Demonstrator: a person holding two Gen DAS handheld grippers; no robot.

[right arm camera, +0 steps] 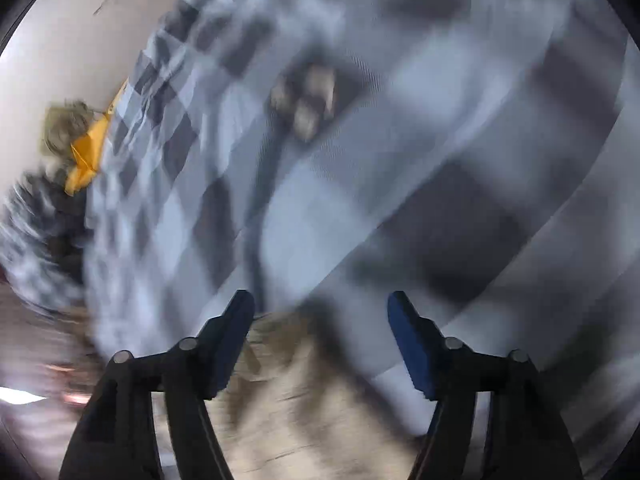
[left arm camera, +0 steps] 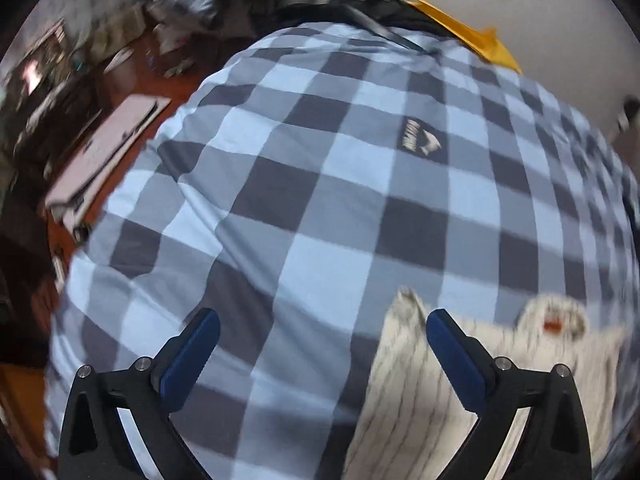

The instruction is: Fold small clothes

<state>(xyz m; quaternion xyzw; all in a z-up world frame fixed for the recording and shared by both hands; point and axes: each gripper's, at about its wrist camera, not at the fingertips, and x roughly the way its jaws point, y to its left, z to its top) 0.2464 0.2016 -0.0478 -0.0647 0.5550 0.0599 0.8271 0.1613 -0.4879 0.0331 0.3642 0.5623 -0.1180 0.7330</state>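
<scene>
Left gripper [left arm camera: 323, 330] wide open above a bed spread with a blue checked cover [left arm camera: 320, 184], nothing between its blue fingers [left arm camera: 192, 354]. Small white striped garment [left arm camera: 416, 384] flat on the cover at lower right in the left wrist view, lying mostly under and beside the right-hand finger, one edge reaching a little into the gap between the two; touching or hovering above cannot be told. Neck opening with an orange-red mark [left arm camera: 554, 324] farther right, beyond that finger. Dark logo patch [left arm camera: 420, 142] on the cover well ahead of the fingers. Yellow-orange cloth [left arm camera: 472, 36] at the far edge of the bed against a pale wall. Pinkish flat item [left arm camera: 104, 148] on a reddish-brown surface to the left of the bed. Right gripper [right arm camera: 321, 338] likewise spread wide and empty, the right wrist view heavily smeared by motion blur. Pale beige-looking fabric [right arm camera: 304, 400] low in that view, between and under the fingers [right arm camera: 412, 344], probably the same garment though too blurred to be sure. Checked cover [right arm camera: 460, 168] filling most of that view ahead, yellow-orange cloth [right arm camera: 86, 160] at its left edge.
</scene>
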